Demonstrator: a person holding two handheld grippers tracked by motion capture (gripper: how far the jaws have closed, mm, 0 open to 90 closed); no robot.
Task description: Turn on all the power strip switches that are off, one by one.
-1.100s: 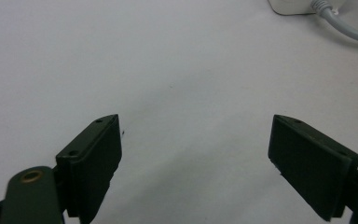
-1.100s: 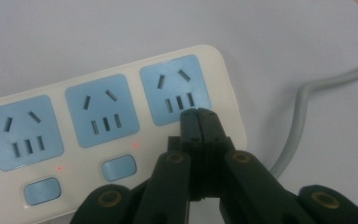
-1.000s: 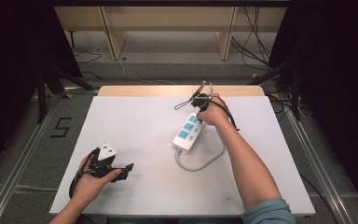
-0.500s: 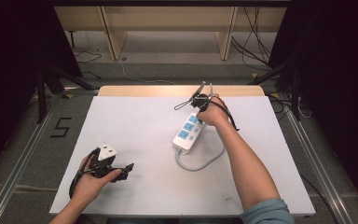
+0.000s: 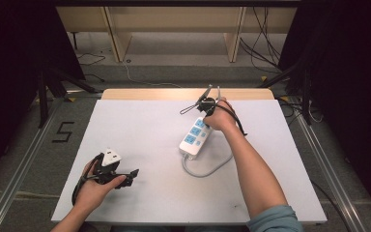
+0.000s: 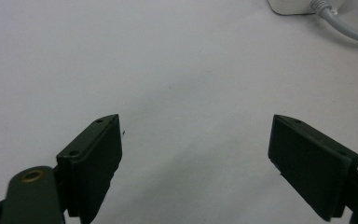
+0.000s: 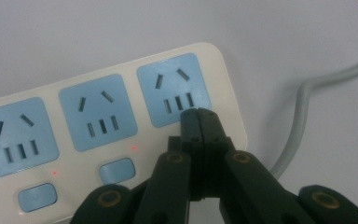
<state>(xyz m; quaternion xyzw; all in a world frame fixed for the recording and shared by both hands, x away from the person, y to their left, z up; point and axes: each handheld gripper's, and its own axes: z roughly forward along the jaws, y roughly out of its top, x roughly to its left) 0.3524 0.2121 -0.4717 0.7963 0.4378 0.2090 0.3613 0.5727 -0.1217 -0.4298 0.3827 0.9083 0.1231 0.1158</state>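
A white power strip (image 5: 192, 138) with three blue sockets lies mid-table, its grey cord (image 5: 207, 170) looping toward the front. My right gripper (image 5: 206, 120) stands at the strip's far end. In the right gripper view the right gripper (image 7: 199, 115) is shut with nothing between its jaws, its tips resting at the lower edge of the end socket (image 7: 173, 88) of the power strip (image 7: 121, 154). My left gripper (image 5: 130, 175) rests low at the front left, jaws pointing right. The left gripper (image 6: 196, 149) is open over bare table, holding nothing.
Blue switches (image 7: 117, 170) with small red lights sit beside the sockets. The white table (image 5: 140, 125) has a wooden far edge (image 5: 183, 94). The strip's corner (image 6: 289, 5) and cord (image 6: 347, 30) lie far ahead of the left jaws. Floor cables and frame rails surround the table.
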